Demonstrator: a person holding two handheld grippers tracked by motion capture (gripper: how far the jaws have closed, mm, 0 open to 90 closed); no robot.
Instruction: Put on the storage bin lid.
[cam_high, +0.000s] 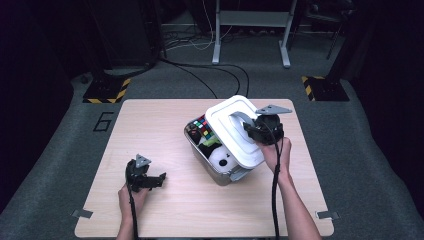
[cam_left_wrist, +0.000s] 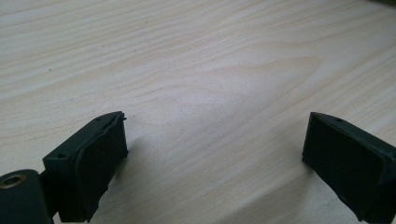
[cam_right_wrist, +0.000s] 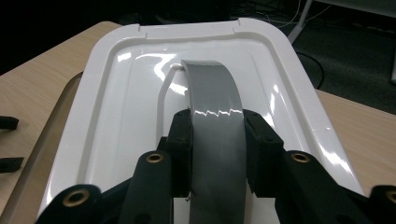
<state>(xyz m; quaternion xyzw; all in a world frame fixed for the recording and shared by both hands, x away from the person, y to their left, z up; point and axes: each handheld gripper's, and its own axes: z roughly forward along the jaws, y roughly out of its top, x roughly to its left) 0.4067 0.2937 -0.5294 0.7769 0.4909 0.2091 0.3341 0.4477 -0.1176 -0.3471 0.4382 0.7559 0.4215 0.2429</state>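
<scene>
A white box lid (cam_high: 232, 127) with a grey handle (cam_right_wrist: 217, 121) hangs tilted over the right part of an open grey storage box (cam_high: 202, 157). My right gripper (cam_high: 256, 129) is shut on the grey handle, its black jaws pressing both sides of the strap (cam_right_wrist: 217, 154). Inside the box I see a colourful puzzle cube (cam_high: 201, 126) and a white rounded toy (cam_high: 221, 159). My left gripper (cam_high: 159, 180) rests low at the table's front left, open, its pads (cam_left_wrist: 100, 163) wide apart over bare wood.
The wooden table (cam_high: 150, 130) stands on grey carpet with a "6" marked at the left. Metal brackets (cam_high: 81, 213) sit at the front corners. Cables and a desk frame (cam_high: 250, 30) lie beyond the far edge.
</scene>
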